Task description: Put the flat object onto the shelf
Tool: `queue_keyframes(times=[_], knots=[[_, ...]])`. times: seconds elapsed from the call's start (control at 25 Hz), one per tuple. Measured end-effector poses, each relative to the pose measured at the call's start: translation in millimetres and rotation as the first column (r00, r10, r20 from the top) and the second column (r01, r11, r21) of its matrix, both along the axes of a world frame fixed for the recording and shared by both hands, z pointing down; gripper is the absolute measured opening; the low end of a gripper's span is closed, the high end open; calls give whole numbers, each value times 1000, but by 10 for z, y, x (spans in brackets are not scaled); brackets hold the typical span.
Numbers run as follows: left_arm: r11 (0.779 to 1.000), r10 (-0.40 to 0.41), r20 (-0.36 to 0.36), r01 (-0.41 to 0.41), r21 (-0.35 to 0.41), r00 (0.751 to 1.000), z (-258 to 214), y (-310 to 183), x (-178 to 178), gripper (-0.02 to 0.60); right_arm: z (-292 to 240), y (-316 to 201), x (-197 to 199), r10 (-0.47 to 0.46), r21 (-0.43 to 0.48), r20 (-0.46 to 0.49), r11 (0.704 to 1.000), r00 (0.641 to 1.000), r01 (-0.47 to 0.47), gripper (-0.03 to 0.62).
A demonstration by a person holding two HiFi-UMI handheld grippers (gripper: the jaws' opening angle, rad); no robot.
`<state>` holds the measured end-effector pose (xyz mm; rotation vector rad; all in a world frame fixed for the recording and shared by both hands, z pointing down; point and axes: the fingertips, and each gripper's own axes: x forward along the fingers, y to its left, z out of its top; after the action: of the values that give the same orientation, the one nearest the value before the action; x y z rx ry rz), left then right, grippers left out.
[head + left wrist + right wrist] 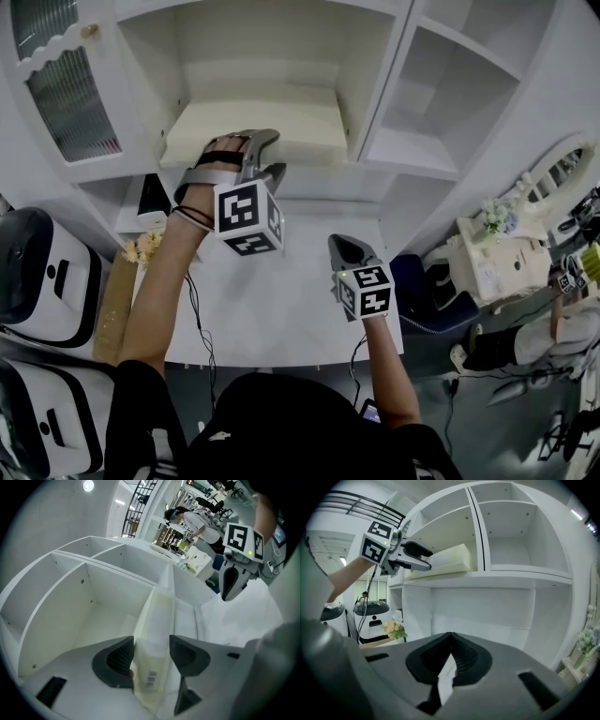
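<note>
The flat object (272,127) is lying on the shelf (454,577), open room above; the left gripper (150,654) is clamping its near edge, the right gripper (450,657) hanging closed, empty, below.

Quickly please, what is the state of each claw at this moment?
Left claw: closed on the flat cream object.
Right claw: closed, holding nothing.

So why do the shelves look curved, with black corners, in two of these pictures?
Both gripper views use fisheye lenses: straight shelves bow, black rims the corners; the left one slightly blurs the close flat object. The head view bends less, evenly lit.
</note>
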<state>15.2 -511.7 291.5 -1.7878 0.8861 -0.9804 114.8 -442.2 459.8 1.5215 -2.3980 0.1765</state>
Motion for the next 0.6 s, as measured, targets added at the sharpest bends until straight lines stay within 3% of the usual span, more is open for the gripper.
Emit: queue_keyframes(times=[0.6], knots=[[1000, 10, -33, -10, 0, 999, -8, -70, 51, 227, 15, -3, 69, 17, -7, -4, 1000, 1000, -17, -12]])
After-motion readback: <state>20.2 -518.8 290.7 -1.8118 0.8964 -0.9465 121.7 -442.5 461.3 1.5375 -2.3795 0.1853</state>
